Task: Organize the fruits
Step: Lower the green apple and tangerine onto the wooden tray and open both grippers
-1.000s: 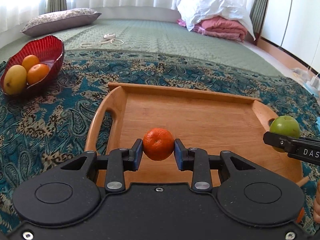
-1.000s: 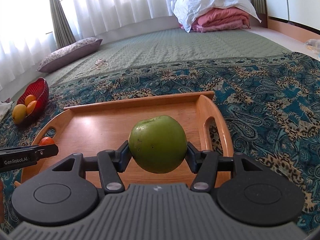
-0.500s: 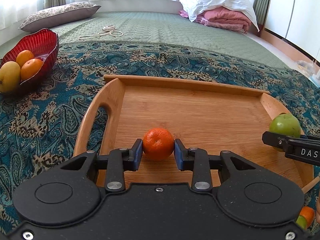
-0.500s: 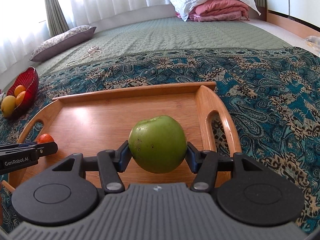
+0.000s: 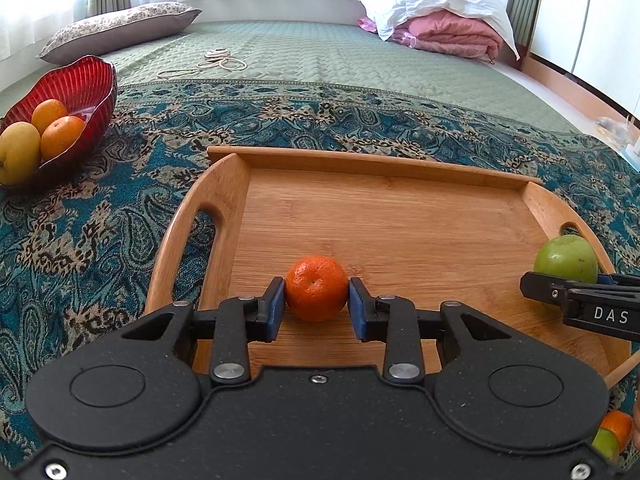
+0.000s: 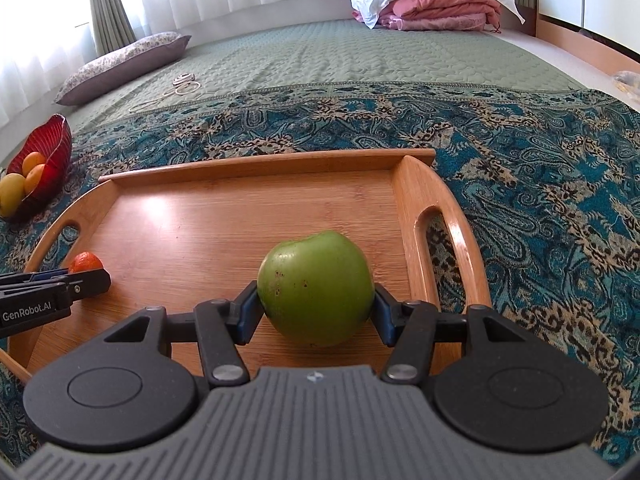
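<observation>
My left gripper (image 5: 316, 304) is shut on a small orange mandarin (image 5: 316, 288), low over the near left part of the wooden tray (image 5: 360, 160). My right gripper (image 6: 316, 308) is shut on a green apple (image 6: 316, 288), low over the near right part of the same tray (image 6: 260, 158). Whether either fruit touches the tray floor I cannot tell. The apple (image 5: 566, 258) and right gripper show at the right edge of the left wrist view. The mandarin (image 6: 85, 262) shows at the left of the right wrist view.
A red glass bowl (image 5: 86, 80) with two oranges and a yellow fruit sits at the far left on the patterned blue cloth (image 5: 80, 232). More fruit (image 5: 610, 434) peeks at the lower right corner. A cord (image 5: 212, 62), a pillow (image 5: 120, 30) and folded bedding (image 5: 440, 28) lie beyond.
Both grippers have come down toward the tray floor with their fruit still held, and the tray looks closer and larger.
</observation>
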The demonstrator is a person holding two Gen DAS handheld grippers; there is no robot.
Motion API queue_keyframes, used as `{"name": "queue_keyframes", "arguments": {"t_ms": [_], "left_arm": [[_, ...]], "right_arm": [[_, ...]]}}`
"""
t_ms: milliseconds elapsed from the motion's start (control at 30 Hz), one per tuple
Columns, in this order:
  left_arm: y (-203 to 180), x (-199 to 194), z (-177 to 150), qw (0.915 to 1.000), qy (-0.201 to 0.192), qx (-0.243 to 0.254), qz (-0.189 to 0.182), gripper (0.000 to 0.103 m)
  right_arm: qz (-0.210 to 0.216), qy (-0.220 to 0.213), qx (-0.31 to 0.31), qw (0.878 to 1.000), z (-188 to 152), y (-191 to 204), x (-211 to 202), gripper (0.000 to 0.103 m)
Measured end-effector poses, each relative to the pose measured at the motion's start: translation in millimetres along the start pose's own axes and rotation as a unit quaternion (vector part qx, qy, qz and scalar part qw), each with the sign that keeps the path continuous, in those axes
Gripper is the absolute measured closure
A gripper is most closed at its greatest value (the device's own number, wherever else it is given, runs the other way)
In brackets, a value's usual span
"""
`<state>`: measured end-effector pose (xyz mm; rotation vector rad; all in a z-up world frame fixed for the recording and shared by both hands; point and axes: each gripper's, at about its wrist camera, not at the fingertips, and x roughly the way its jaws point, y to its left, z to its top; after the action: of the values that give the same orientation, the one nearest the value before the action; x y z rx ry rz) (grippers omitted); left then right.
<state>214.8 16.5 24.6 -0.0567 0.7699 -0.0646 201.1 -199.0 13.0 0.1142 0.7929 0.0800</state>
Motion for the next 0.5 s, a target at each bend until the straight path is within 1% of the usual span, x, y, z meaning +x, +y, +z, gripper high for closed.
{"name": "queue_keyframes", "arguments": {"t_ms": [300, 400, 467, 500], "left_arm": [[-4.6, 0.6, -0.4, 0.9999, 0.003, 0.012, 0.005, 0.070], [-5.9, -0.4, -1.2, 0.9999, 0.004, 0.015, 0.005, 0.065], [-5.7, -1.4, -1.8, 0.9999, 0.006, 0.013, 0.004, 0.060], [-5.6, -2.0, -2.6, 0.9999, 0.006, 0.013, 0.002, 0.059]], "right_arm": [[-0.009, 0.009, -0.016, 1.000, 2.3, 5.6, 0.4, 0.042], [-0.009, 0.011, -0.016, 1.000, 1.7, 5.0, -0.6, 0.042], [-0.007, 0.013, -0.015, 1.000, 1.6, 4.3, -1.1, 0.038], [-0.006, 0.015, -0.014, 1.000, 1.5, 3.9, -1.5, 0.038]]}}
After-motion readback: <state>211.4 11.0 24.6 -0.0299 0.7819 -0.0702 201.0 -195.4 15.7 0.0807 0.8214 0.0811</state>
